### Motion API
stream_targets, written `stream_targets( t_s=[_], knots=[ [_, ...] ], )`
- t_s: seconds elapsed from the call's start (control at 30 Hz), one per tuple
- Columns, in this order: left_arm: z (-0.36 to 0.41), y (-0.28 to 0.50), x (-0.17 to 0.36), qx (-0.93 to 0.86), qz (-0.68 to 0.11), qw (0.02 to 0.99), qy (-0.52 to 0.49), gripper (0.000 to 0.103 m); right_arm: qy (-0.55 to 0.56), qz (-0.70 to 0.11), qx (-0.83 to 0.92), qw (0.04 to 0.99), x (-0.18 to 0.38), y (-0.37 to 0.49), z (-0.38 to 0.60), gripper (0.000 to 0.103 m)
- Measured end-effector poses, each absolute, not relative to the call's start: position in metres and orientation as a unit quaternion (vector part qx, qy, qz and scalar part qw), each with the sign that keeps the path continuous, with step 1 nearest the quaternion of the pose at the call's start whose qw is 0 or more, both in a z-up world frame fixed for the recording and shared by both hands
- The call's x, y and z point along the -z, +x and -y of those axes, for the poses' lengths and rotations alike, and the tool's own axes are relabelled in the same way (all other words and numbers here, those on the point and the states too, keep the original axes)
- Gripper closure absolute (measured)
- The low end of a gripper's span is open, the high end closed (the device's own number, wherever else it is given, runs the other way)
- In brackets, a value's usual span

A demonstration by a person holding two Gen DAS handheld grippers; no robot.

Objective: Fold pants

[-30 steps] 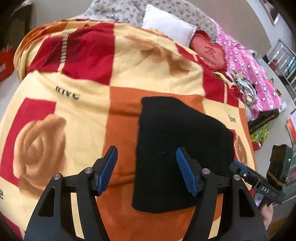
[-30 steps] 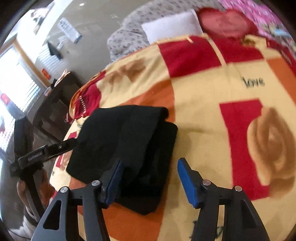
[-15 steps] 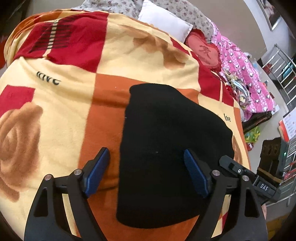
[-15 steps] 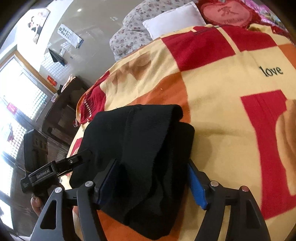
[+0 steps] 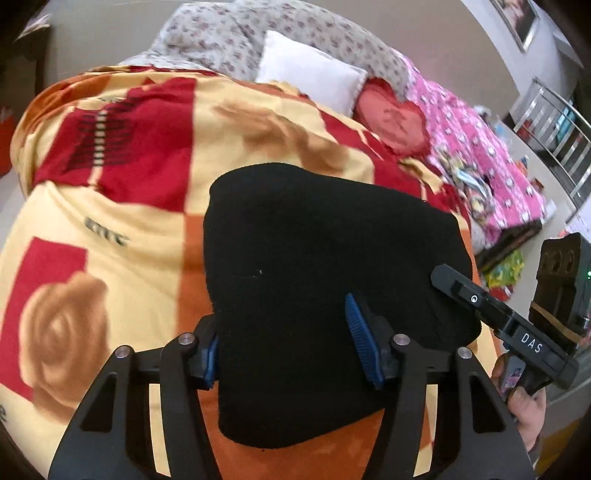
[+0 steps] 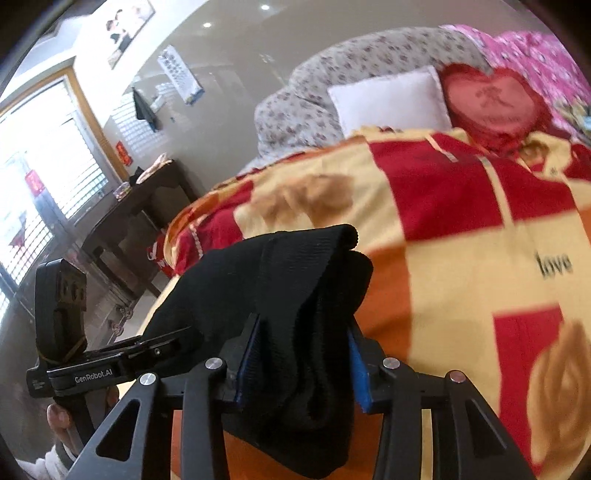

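The folded black pants form a thick bundle over the red, orange and cream rose blanket. My left gripper has the bundle's near left part between its closing jaws. One blue pad lies against the cloth, and the other is half hidden behind the edge. In the right wrist view the pants bulge up between the closing jaws of my right gripper, whose pads squeeze the layered end. The other hand's gripper reaches into the bundle's left side.
At the head of the bed lie a white pillow, a red heart cushion, a flowered quilt and a pink quilt. A dark side table stands left of the bed by the window. The bed edge and floor lie close behind both hands.
Both grippers moved in from open, empty stances onto the pants and narrowed around them. The bundle now bulges and sits raised between the jaws.
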State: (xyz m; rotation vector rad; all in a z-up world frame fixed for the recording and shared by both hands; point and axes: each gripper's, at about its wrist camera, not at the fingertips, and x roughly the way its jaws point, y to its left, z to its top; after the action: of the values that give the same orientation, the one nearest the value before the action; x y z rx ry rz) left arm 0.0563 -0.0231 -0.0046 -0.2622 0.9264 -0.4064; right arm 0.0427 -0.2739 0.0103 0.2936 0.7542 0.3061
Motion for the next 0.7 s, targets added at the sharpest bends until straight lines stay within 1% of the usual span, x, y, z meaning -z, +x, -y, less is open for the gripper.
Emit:
stream_targets(
  t_s=[0.1,0.17,0.23,0.27,0.3,0.33,0.43,0.53,0.7],
  knots=[
    [0.012,0.073,0.011,0.171,-0.45,0.867,-0.132,0.045,0.132,-0.379,-0.154,0.903,-0.001,0.07,0.264,0.061],
    [0.01,0.082,0.023,0.158,-0.468,0.86,-0.131,0.045,0.122,-0.409,-0.141,0.893,0.017,0.088,0.26,0.06],
    [0.008,0.092,0.044,0.144,-0.493,0.848,-0.128,0.045,0.088,-0.443,-0.111,0.885,0.038,0.099,0.255,0.059],
    [0.006,0.092,0.049,0.149,-0.494,0.846,-0.135,0.041,0.089,-0.439,-0.113,0.887,0.04,0.097,0.255,0.059],
    [0.004,0.09,0.05,0.148,-0.49,0.848,-0.139,0.036,0.093,-0.434,-0.114,0.889,0.038,0.095,0.257,0.059],
    [0.002,0.089,0.048,0.143,-0.488,0.851,-0.136,0.035,0.094,-0.436,-0.114,0.888,0.034,0.093,0.259,0.059],
    [0.004,0.087,0.041,0.132,-0.483,0.858,-0.116,0.035,0.07,-0.419,-0.099,0.9,0.012,0.08,0.259,0.059],
    [0.011,0.082,0.031,0.111,-0.467,0.873,-0.082,0.036,0.071,-0.397,-0.124,0.907,-0.009,0.069,0.252,0.059],
    [0.017,0.078,0.018,0.095,-0.444,0.889,-0.057,0.036,0.039,-0.399,-0.138,0.905,-0.015,0.068,0.228,0.059]
  ],
)
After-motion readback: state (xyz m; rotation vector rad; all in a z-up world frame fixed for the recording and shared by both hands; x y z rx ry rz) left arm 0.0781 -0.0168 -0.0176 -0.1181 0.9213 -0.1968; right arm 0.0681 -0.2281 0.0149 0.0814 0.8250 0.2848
